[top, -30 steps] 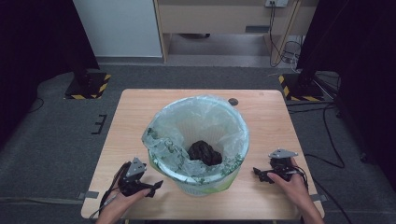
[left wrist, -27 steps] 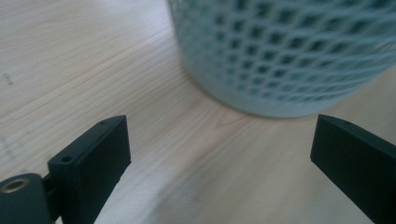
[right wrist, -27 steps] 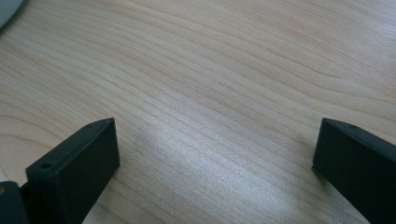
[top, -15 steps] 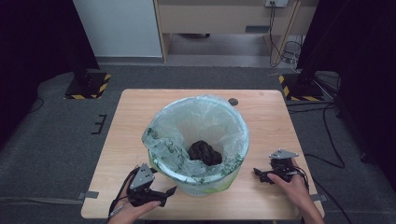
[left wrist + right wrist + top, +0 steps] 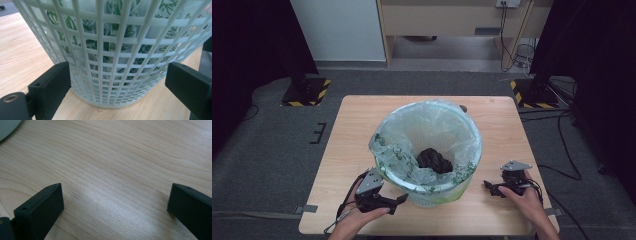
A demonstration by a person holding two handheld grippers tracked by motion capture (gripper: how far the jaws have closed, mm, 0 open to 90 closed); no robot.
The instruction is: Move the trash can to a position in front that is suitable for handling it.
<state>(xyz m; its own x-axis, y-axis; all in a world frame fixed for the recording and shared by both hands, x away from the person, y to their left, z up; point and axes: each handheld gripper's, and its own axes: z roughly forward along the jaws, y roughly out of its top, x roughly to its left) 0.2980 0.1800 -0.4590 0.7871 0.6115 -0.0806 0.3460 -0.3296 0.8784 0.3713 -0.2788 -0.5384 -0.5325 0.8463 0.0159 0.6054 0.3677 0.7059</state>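
At the near edge of the bench (image 5: 352, 130), the left hand-held gripper (image 5: 398, 202) is held low by a hand (image 5: 362, 220), its tips aimed toward the base of the lattice basket (image 5: 432, 192); in the left gripper view its two black jaws are seen spread wide, one at each side of the basket (image 5: 110, 62), with the white plastic grid close in front of them and nothing pinched between them; whether the jaws touch the grid cannot be told. On the other side, the right hand-held gripper (image 5: 490, 188) is rested near the bench's near right corner, gripped by the other hand (image 5: 527, 197) and kept just beside the basket without touching it; in the right gripper view its jaws are likewise seen spread, with only bare pale wood grain (image 5: 120, 170) lying between them. A cable is trailed from the left gripper over the bench's front edge. Beyond both grippers, the basket is stood upright near the middle of the bench, slightly toward the near edge; it is lined with a translucent bag (image 5: 397, 150) printed with green leaves, whose rim is folded loosely over the top. A dark crumpled lump (image 5: 434, 160) is lain at the bottom inside the bag. Farther off, a small dark object (image 5: 463, 108) is partly hidden behind the basket's far rim.
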